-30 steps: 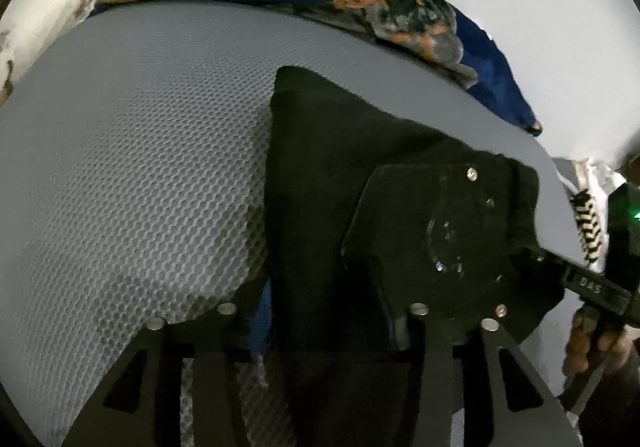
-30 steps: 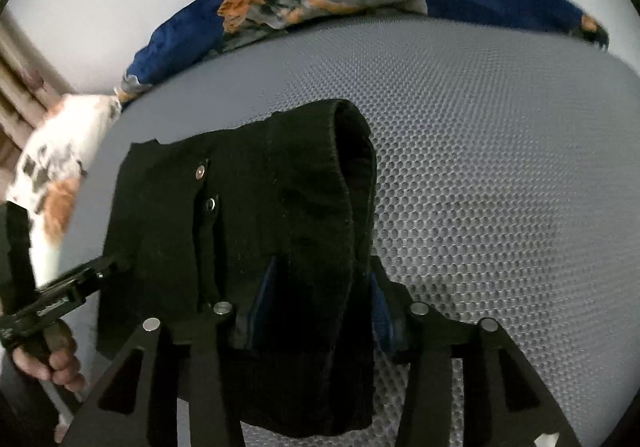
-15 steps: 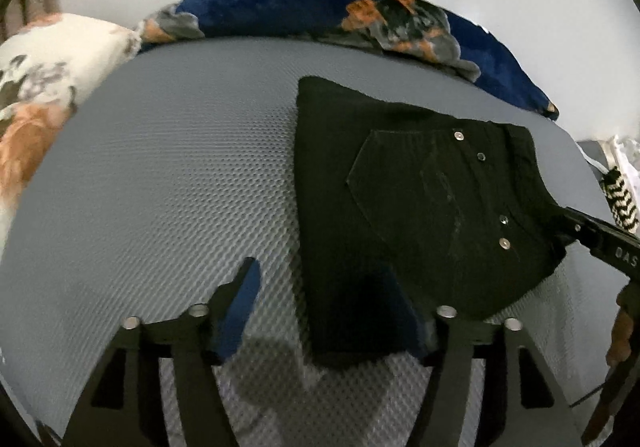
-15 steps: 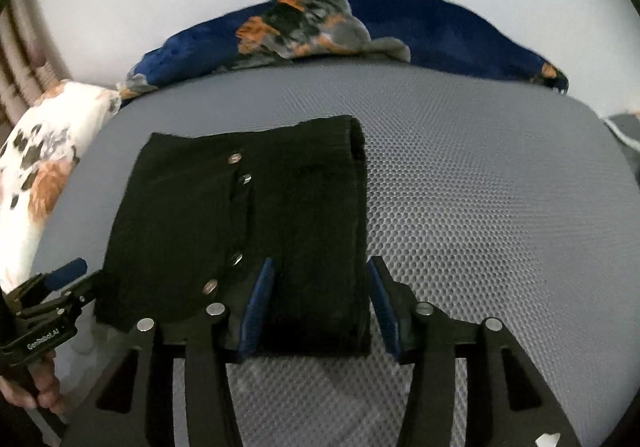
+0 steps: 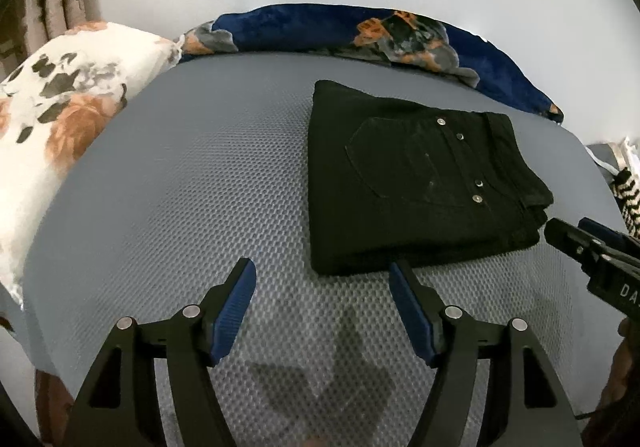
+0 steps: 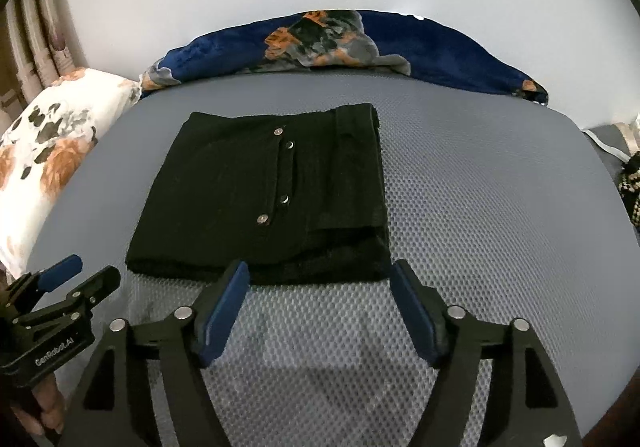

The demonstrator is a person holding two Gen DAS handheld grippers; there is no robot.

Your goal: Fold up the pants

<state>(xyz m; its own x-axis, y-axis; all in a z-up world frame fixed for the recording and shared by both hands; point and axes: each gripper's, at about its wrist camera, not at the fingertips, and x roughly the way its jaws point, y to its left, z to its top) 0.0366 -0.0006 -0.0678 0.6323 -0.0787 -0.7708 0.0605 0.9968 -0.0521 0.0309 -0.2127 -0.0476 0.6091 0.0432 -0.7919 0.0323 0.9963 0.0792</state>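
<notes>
Left wrist view shows the black pants (image 5: pixel 416 183) folded into a flat rectangle on the grey mattress (image 5: pixel 192 187) (rivets facing up). My left gripper (image 5: pixel 322 281) hangs before their near edge, jaws opening with nothing between them; my right gripper (image 6: pixel 320 279) likewise, jaws opening, empty, pants just ahead.

Showing white lettering "GenRobot.AI" along the side of the black two-finger left gripper (image 6: pixel 86 273), seen at the lower left of the right wrist view. Showing only white letters "DA", cut off at the frame edge, on the black body of the right gripper (image 5: pixel 568 233).
</notes>
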